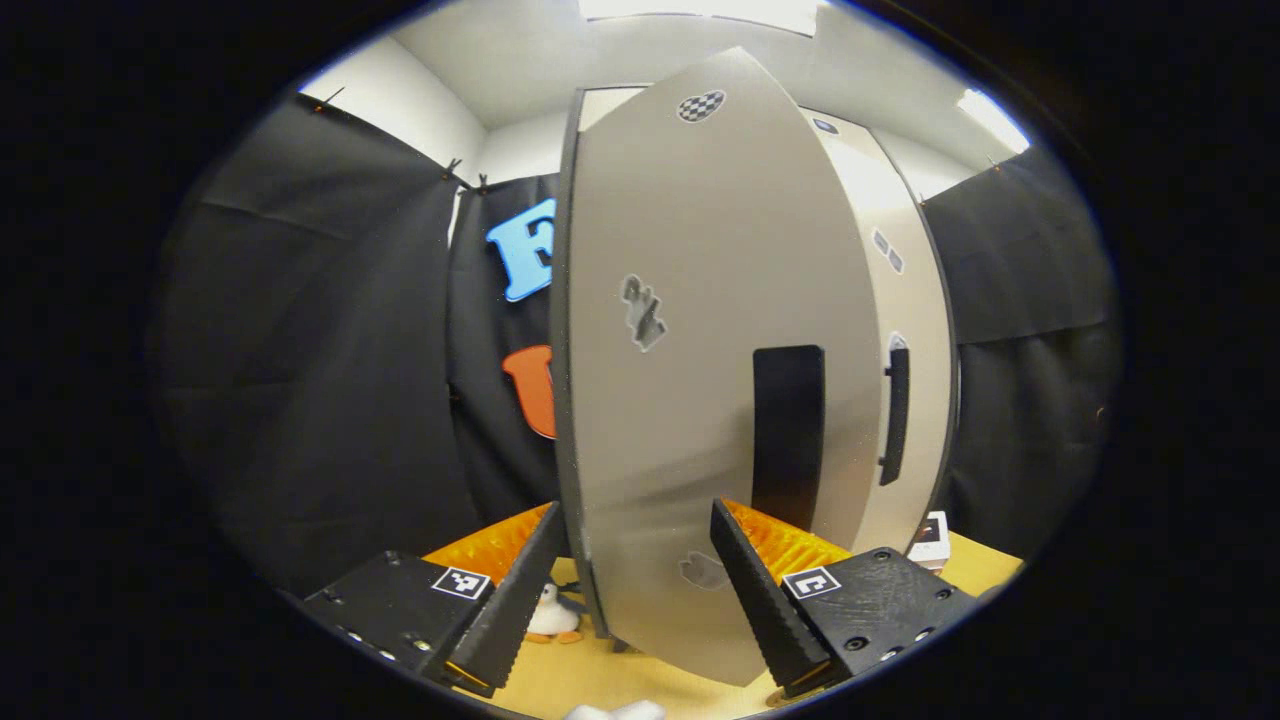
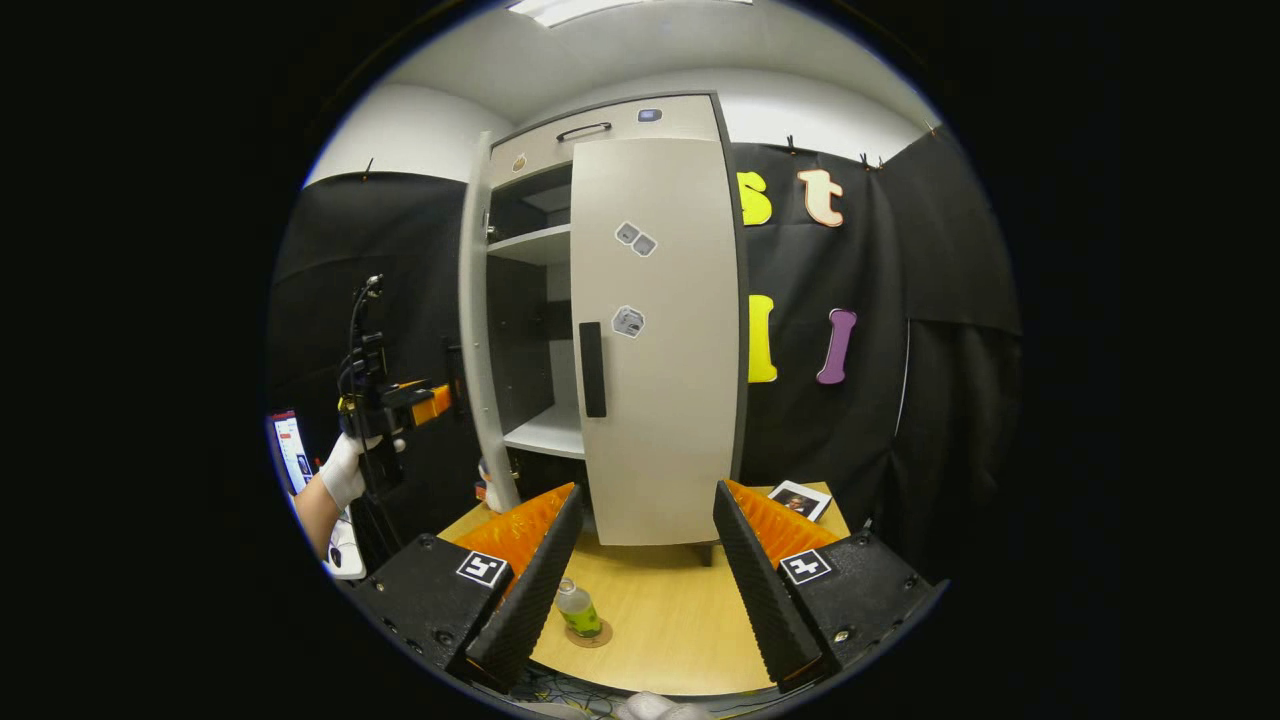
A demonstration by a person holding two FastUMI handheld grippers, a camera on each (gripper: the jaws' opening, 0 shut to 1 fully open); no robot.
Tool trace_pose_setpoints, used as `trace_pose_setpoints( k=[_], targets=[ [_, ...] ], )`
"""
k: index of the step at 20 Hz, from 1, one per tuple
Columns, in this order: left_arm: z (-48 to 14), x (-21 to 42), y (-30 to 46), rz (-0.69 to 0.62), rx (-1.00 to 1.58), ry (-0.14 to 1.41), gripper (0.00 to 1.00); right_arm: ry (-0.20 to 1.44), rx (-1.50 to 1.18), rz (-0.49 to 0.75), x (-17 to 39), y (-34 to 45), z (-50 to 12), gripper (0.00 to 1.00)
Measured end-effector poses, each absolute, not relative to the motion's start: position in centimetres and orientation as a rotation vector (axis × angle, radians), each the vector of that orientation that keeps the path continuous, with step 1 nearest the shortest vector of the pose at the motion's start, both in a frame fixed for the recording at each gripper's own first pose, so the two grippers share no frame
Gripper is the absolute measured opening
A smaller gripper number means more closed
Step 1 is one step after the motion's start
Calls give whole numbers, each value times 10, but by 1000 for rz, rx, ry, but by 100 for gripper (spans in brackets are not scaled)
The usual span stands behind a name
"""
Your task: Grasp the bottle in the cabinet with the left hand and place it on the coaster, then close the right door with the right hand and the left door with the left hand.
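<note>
The cabinet's left door [image 1: 700, 300] stands partly open, its outer face close in front of my left gripper [image 1: 640, 600], which is open with nothing between its fingers. That door's black handle [image 1: 788, 435] is just right of the gripper's line. In the right gripper view the left door [image 2: 478, 330] shows edge-on, with the left gripper [image 2: 425, 400] in a gloved hand behind it. The right door [image 2: 655, 340] is shut against the cabinet. A small green bottle [image 2: 578, 608] stands upright on the round coaster [image 2: 598, 636] on the table. My right gripper [image 2: 640, 590] is open, held back from the cabinet.
A small penguin toy [image 1: 550, 612] sits on the wooden table [image 2: 670, 610] by the cabinet's foot. A photo card [image 2: 800, 498] lies at the table's back right. Bare shelves [image 2: 545, 432] show inside the cabinet. A screen [image 2: 292, 450] glows at far left.
</note>
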State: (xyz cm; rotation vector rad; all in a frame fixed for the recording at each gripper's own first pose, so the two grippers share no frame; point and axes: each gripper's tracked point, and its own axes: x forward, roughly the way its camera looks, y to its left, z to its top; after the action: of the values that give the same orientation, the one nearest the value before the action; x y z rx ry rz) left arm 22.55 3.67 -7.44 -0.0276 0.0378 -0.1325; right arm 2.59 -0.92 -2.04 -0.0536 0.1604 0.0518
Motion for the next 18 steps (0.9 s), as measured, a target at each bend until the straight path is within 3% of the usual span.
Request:
trace_pose_setpoints(
  k=[2,5,6,8,18],
  targets=[
    [-77,232,18,-155,-14,41,97,157,-50,46,24,-11,-20,81],
    [-76,232,9,-152,-8,35,96,153,-46,35,21,-15,-19,81],
    [-76,233,10,-153,-11,34,89,150,-44,30,21,-17,-18,81],
    [-77,232,13,-144,-26,46,96,149,-37,26,20,-18,-19,81],
    [-63,205,44,-90,-44,25,96,143,-30,64,31,2,-17,81]
  ],
)
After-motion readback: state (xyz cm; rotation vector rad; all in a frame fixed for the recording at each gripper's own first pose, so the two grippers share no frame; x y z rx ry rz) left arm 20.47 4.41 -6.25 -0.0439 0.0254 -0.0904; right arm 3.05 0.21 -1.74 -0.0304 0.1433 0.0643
